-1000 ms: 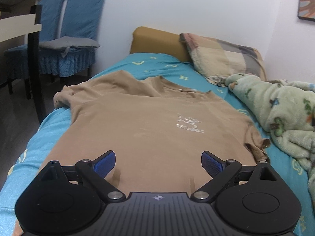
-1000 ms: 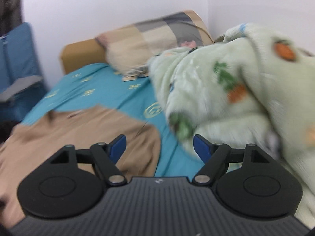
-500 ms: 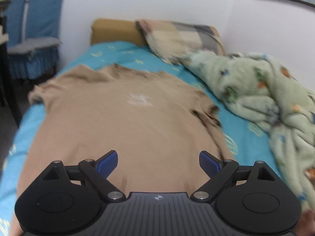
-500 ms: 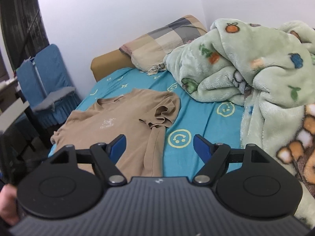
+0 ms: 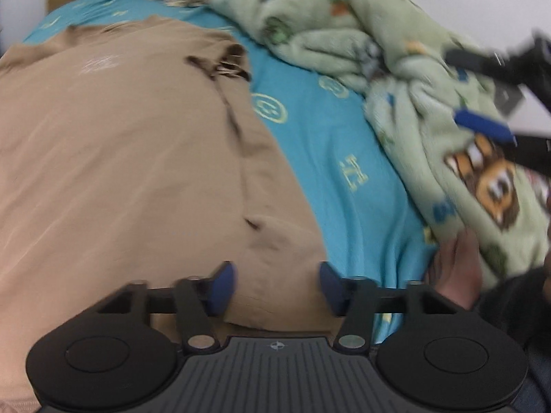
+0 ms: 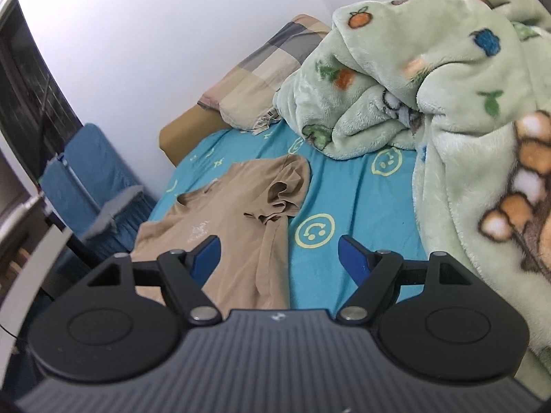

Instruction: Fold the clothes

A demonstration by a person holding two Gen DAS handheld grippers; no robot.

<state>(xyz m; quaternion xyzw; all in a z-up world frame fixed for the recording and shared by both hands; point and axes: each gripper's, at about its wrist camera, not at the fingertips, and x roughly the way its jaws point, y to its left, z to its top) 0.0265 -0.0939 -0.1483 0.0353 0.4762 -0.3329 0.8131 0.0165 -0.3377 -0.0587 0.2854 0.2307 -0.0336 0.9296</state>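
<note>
A tan T-shirt (image 5: 120, 158) lies spread on the turquoise bed sheet (image 5: 330, 158), chest print up, its right sleeve crumpled. My left gripper (image 5: 277, 285) hovers open just over the shirt's lower right hem corner, nothing between its blue pads. In the right wrist view the same T-shirt (image 6: 234, 213) lies ahead and left, with the bunched sleeve (image 6: 282, 199) toward the blanket. My right gripper (image 6: 279, 258) stands open above the sheet beside the shirt's right edge, holding nothing. The right gripper (image 5: 496, 127) also shows blurred at the far right of the left wrist view.
A thick green printed blanket (image 6: 447, 103) is heaped along the bed's right side. A checked pillow (image 6: 261, 79) leans on the mustard headboard (image 6: 179, 130). Blue-covered chairs (image 6: 93, 182) stand left of the bed. A person's hand (image 5: 458, 272) rests at the blanket's edge.
My left gripper has swung right and dropped low toward the shirt's lower right corner. The right gripper has drawn back and risen, now looking down the bed at the shirt.
</note>
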